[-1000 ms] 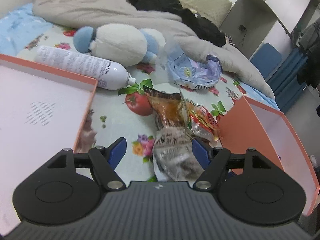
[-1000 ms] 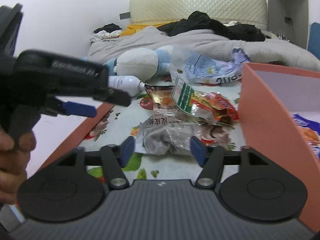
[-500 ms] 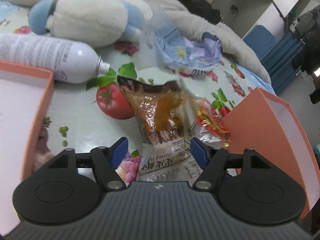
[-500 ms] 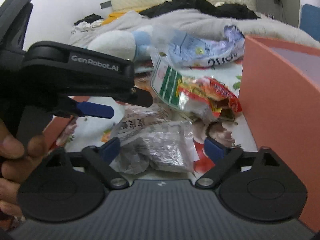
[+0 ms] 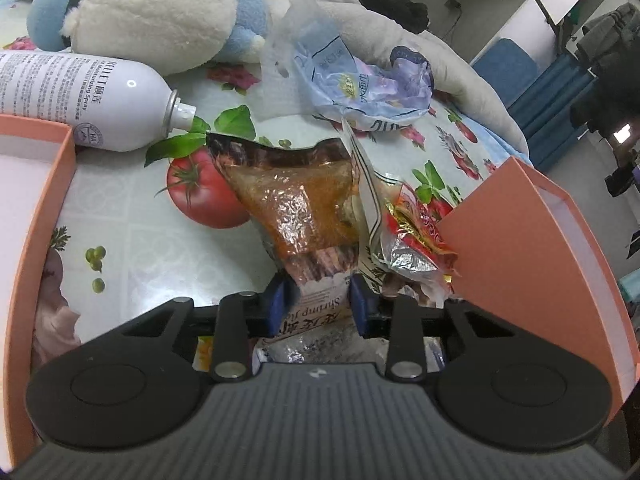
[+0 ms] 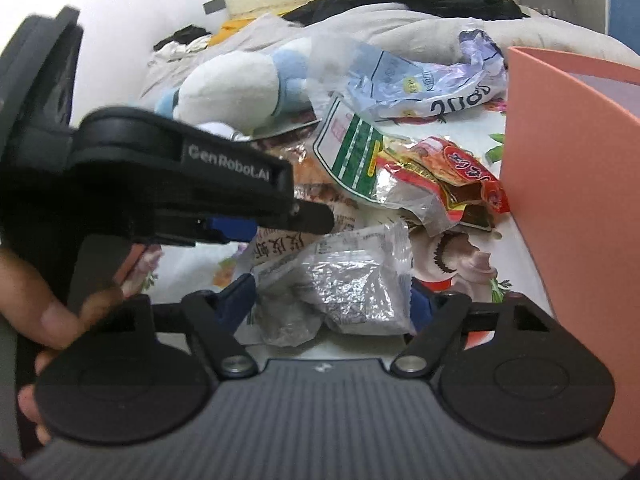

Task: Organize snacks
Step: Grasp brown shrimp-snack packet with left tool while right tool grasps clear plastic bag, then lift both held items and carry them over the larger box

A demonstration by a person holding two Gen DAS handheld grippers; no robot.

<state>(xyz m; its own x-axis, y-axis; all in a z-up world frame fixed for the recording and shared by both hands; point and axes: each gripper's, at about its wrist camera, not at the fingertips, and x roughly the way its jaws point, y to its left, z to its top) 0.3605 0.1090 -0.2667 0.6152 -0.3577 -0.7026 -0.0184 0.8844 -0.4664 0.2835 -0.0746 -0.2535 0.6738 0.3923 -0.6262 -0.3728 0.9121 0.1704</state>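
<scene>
A shrimp snack bag, brown and orange at the far end and white with silver at the near end, lies on the flowered cloth. My left gripper is closing, and its blue pads press on both sides of the bag's white neck. In the right wrist view the left gripper's black finger reaches over the same bag. My right gripper straddles the crumpled silver end; its jaws are closing, with the pads at the foil's edges and no clear squeeze. A red snack packet lies beside the bag.
An orange box stands tight on the right, and another orange box on the left. A white spray can, a plush toy, a blue-white plastic bag and a green-striped packet lie beyond. A hand holds the left gripper.
My left gripper came forward and down over the shrimp bag, and its jaws narrowed onto it. My right gripper edged closer to the silver end; its jaws widened, then narrowed.
</scene>
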